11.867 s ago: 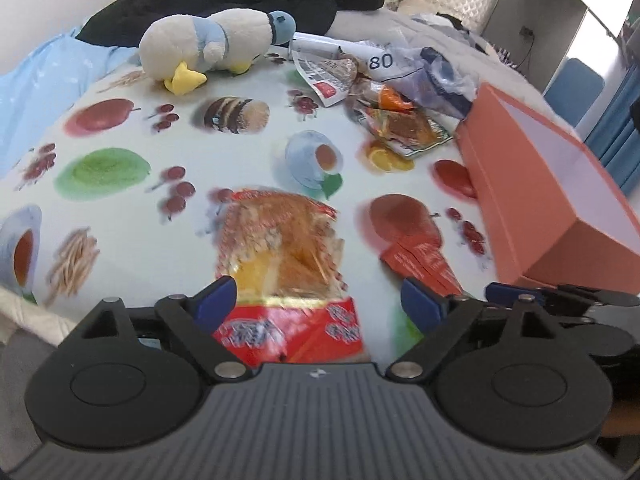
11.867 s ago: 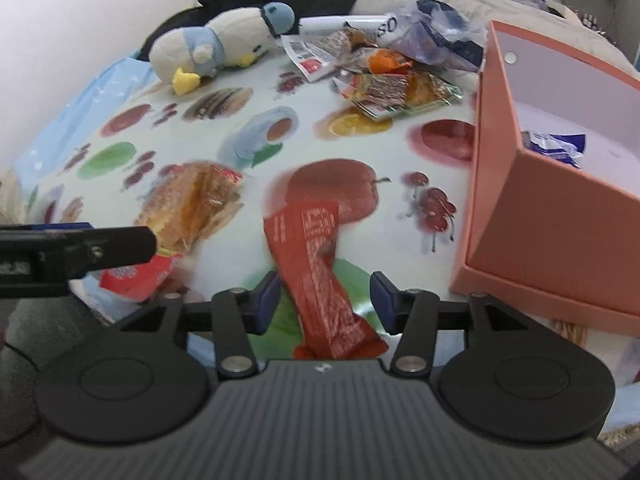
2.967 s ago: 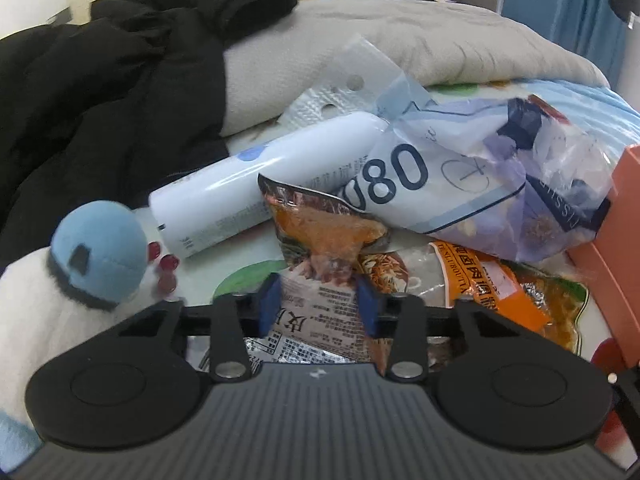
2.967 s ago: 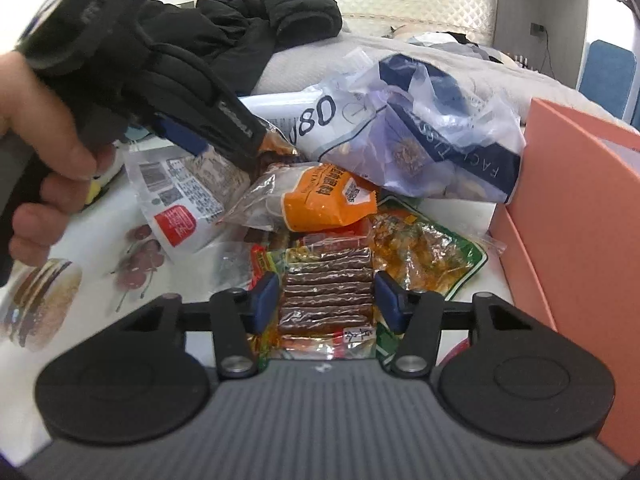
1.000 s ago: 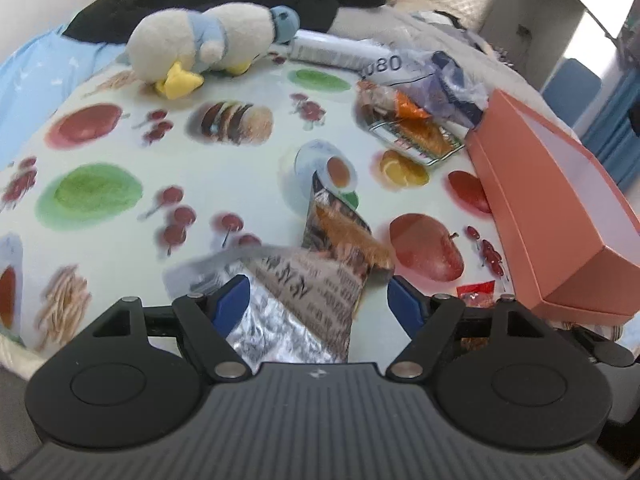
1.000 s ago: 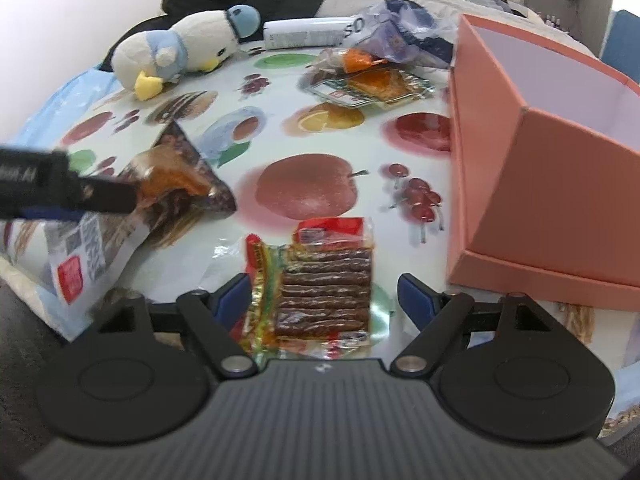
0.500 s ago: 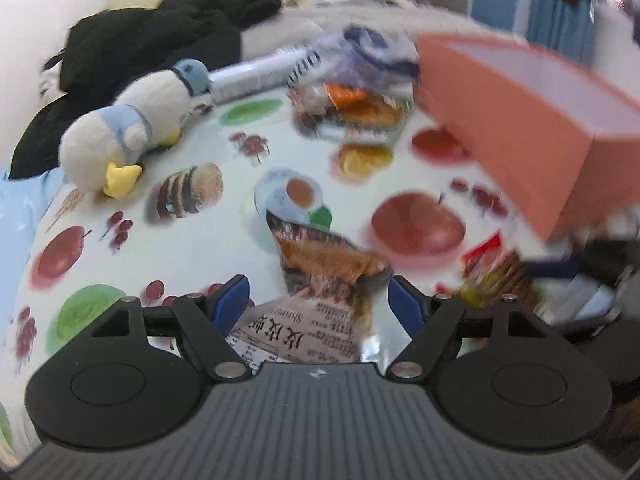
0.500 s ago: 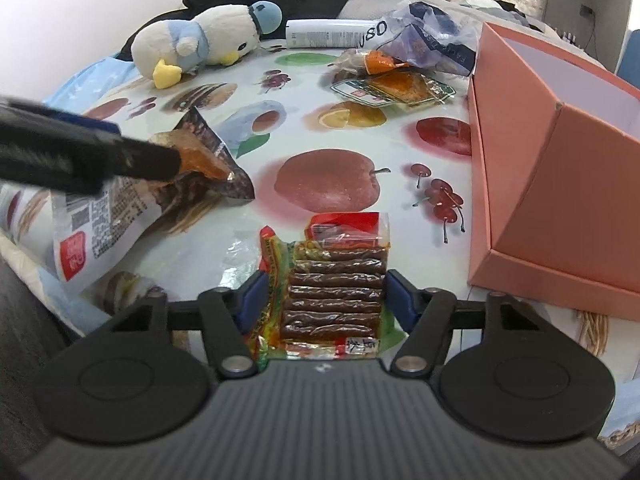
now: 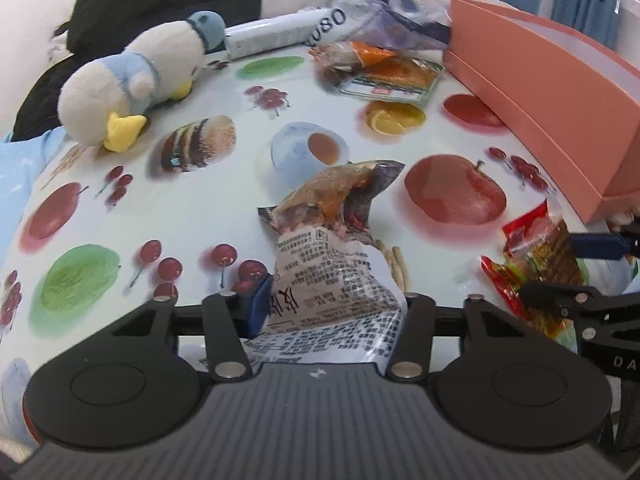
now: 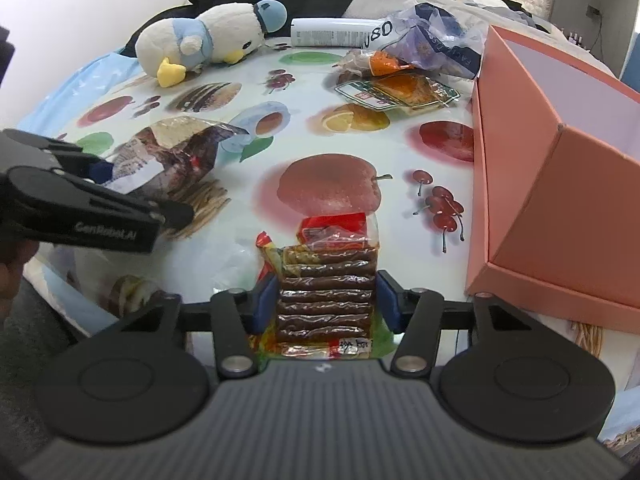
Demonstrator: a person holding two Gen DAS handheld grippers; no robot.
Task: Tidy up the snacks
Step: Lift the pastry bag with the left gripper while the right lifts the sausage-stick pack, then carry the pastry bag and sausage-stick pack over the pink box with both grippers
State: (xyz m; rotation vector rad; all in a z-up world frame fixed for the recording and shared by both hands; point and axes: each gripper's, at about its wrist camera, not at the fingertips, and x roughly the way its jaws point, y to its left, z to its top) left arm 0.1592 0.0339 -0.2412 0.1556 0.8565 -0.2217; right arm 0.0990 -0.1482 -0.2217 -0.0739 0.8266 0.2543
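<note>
Both grippers closed on snack packs over the fruit-print tablecloth (image 9: pixel 192 208).

Left wrist: left gripper (image 9: pixel 332 300) w/ fingers pressed in on the crinkled silver-and-brown foil snack bag w/ printed text (image 9: pixel 332 248); bag sits between the pads and runs fwd onto the cloth, top end crumpled. Right pad hidden behind the bag. Salmon-pink open cardboard box (image 9: pixel 540 80) far right; white-and-blue plush penguin (image 9: pixel 140 76) far left. Right wrist: right gripper (image 10: pixel 326 296) clamped on the clear pack of brown sticks w/ red-yellow edge (image 10: pixel 328 288), blue pads touching both long sides, pack pointing fwd between them. Pink box just beside on the right, apart from the pack. Loose pile of orange and clear snack bags (image 10: pixel 396 76) far end of cloth, near the box corner. Left gripper w/ its foil bag seen at left edge.
</note>
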